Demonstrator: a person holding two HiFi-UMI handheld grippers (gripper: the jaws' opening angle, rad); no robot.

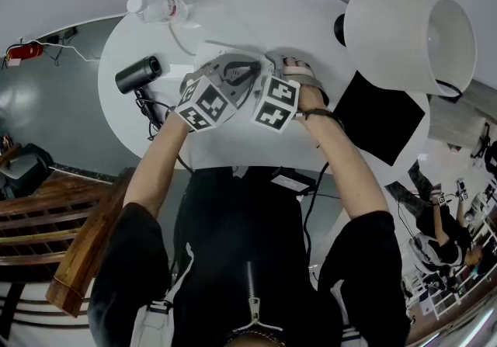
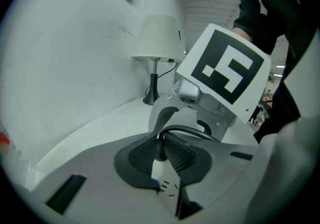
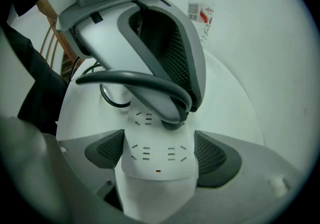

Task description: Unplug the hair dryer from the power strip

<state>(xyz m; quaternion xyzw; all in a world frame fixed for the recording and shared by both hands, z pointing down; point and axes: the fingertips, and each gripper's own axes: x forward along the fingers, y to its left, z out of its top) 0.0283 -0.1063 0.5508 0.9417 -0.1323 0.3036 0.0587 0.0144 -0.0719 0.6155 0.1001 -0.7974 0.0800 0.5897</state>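
Left hand-held gripper (image 2: 163, 159) clamped on plug (image 2: 160, 148), right hand-held gripper (image 3: 159, 153) clamped on power strip (image 3: 157, 169). Plug looks seated, pull pending. Hair dryer (image 1: 138, 74) at 9 o'clock.

White round table (image 1: 256, 12), white-shaded lamp (image 1: 388, 27), grey floor (image 1: 46, 109), wooden furniture at left (image 1: 85, 252), plain white wall (image 2: 65, 57)
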